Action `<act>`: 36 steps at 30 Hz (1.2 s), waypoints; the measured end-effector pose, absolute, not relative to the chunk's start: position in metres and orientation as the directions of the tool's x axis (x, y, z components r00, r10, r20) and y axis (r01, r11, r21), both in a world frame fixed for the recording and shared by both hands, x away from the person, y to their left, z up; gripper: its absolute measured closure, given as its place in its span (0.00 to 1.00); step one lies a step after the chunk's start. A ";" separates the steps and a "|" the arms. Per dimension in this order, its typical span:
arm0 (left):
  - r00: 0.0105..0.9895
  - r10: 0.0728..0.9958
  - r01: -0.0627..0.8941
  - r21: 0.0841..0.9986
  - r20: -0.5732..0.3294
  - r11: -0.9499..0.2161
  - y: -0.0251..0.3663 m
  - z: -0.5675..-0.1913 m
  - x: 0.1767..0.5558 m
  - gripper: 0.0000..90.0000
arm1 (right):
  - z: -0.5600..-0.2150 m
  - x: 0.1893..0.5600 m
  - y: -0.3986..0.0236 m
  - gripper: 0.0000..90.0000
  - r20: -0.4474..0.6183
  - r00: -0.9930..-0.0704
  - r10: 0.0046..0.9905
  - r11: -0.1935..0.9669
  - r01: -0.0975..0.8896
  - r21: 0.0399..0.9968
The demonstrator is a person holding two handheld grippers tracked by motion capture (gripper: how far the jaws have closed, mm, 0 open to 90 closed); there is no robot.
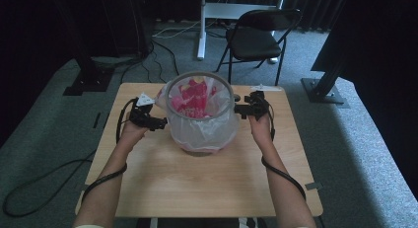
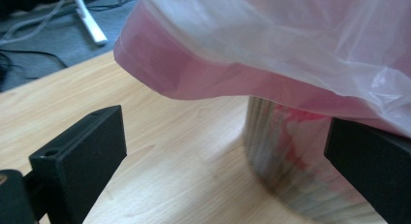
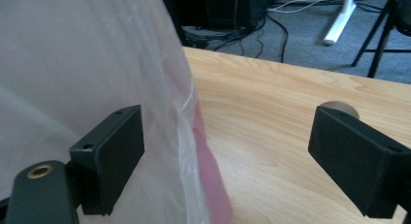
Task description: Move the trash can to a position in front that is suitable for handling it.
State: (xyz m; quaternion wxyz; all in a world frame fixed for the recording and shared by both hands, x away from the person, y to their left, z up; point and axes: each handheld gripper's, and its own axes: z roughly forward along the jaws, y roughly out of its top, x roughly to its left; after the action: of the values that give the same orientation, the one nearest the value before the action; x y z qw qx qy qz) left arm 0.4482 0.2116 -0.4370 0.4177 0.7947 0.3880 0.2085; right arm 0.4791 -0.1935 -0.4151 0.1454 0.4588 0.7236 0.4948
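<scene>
A round bin point(image 1: 199, 139) stands on the far half of the wooden counter point(image 1: 207, 183), about midway between its left and right edges. A translucent plastic liner bag point(image 1: 217, 129) with pink patches sits inside it, and the bag's mouth is folded out over the grey rim point(image 1: 173, 109), so the film hangs loosely down the outside wall.

The left hand-held gripper point(image 1: 158, 123) is at the bin's left side, just below the rim, held by the person's left hand point(image 1: 132, 132). In the left gripper view its jaws stand wide apart with nothing between them; the overhanging bag film point(image 2: 271, 44) billows just above and the bin wall point(image 2: 286, 156) rises beyond them, near the right jaw.

The right hand-held gripper point(image 1: 242, 109) is at the bin's right side near the rim, held by the right hand point(image 1: 260, 125). In the right gripper view its jaws are also wide open. The hanging film point(image 3: 87, 64) drapes in front of the left jaw and into the gap, but the jaws do not pinch it.

A black folding chair point(image 1: 256, 35) stands on the carpet beyond the far edge of the counter.
</scene>
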 end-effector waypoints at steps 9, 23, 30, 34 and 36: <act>0.578 0.816 0.441 0.837 0.010 -0.323 0.210 -0.436 0.458 0.01 | -0.414 0.496 -0.191 0.13 0.276 -0.490 0.827 0.048 0.549 0.834; 0.563 0.824 0.428 0.834 0.056 -0.348 0.207 -0.429 0.457 0.02 | -0.409 0.504 -0.189 0.14 0.290 -0.539 0.791 0.064 0.543 0.837; 0.576 0.814 0.422 0.826 0.073 -0.373 0.206 -0.427 0.448 0.02 | -0.409 0.496 -0.192 0.15 0.306 -0.566 0.766 0.067 0.543 0.837; 0.580 0.813 0.432 0.826 0.053 -0.362 0.208 -0.428 0.443 0.02 | -0.410 0.488 -0.191 0.15 0.318 -0.556 0.768 0.057 0.554 0.831; 0.582 0.812 0.432 0.824 0.056 -0.366 0.209 -0.428 0.438 0.02 | -0.412 0.483 -0.191 0.15 0.338 -0.563 0.754 0.048 0.561 0.827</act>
State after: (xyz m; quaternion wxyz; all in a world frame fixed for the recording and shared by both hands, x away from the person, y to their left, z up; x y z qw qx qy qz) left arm 0.4381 0.2089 -0.4280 0.4039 0.7923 0.3923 0.2351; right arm 0.4829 -0.1912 -0.4122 0.0936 0.4580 0.7177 0.5162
